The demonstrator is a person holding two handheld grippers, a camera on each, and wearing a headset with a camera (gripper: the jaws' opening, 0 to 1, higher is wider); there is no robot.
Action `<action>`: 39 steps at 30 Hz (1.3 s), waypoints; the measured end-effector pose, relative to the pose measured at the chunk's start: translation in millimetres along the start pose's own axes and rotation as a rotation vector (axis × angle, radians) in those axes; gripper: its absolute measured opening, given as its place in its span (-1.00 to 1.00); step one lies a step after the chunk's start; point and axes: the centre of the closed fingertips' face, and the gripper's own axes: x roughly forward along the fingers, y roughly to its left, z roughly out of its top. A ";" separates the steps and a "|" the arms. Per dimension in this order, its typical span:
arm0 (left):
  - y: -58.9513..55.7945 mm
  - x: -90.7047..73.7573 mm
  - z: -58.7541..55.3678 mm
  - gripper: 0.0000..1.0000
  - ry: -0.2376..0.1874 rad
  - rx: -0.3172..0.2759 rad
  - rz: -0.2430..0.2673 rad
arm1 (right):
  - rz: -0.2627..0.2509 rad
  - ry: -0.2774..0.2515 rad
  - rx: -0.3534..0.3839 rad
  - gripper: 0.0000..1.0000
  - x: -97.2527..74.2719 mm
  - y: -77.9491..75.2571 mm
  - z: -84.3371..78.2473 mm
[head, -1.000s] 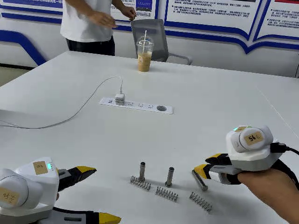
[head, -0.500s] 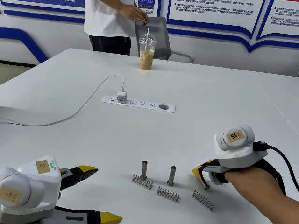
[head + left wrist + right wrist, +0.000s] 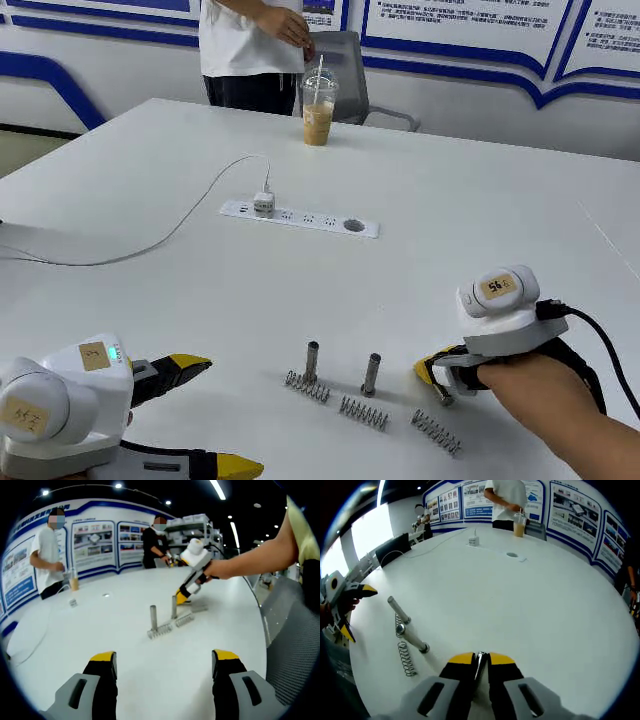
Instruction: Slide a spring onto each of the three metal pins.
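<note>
— How much open room was there on that table (image 3: 470,220)?
— Plenty. The white top ran wide and mostly bare out to the far edge, where a person (image 3: 250,40) stood beside a grey chair (image 3: 345,60). There was open surface on every side of the work.
— Anything standing in the way?
— Nothing close to the parts. A power strip (image 3: 300,217) lay across the middle with a white cable (image 3: 150,245) trailing off to the left. A drink cup (image 3: 319,105) with a straw stood near the far edge. All of that was well apart from the pins.
— And the grippers?
— The left gripper (image 3: 220,414) hung low at the near left, its yellow-tipped jaws spread wide with nothing between them. The right gripper (image 3: 432,368) was just to the right of the parts, jaws pinched narrow on the third pin (image 3: 441,393), which leaned at a tilt. In the right gripper view the metal showed clamped between the tips.
— And the rest of the parts?
— Two pins (image 3: 312,360) stood upright side by side between the grippers. Three springs (image 3: 363,412) lay flat on the table in a loose row just in front of them, the leftmost just beside the foot of the left pin
</note>
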 end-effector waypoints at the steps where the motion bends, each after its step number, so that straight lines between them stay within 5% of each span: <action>1: 0.0 0.0 0.0 0.58 0.000 0.000 0.000 | 0.000 0.002 -0.001 -0.77 0.0 0.0 -0.1; 16: -1.3 0.3 3.3 0.57 -0.004 0.007 -0.002 | -0.012 0.011 -0.027 -0.82 -3.2 3.8 -1.8; 30: -1.5 -0.7 8.1 0.57 -0.010 0.013 0.000 | 0.017 -0.081 -0.008 -0.82 -32.3 10.7 16.3; 39: -2.6 -1.0 9.3 0.57 -0.012 0.019 -0.002 | 0.017 -0.109 -0.004 -0.82 -45.8 13.9 13.5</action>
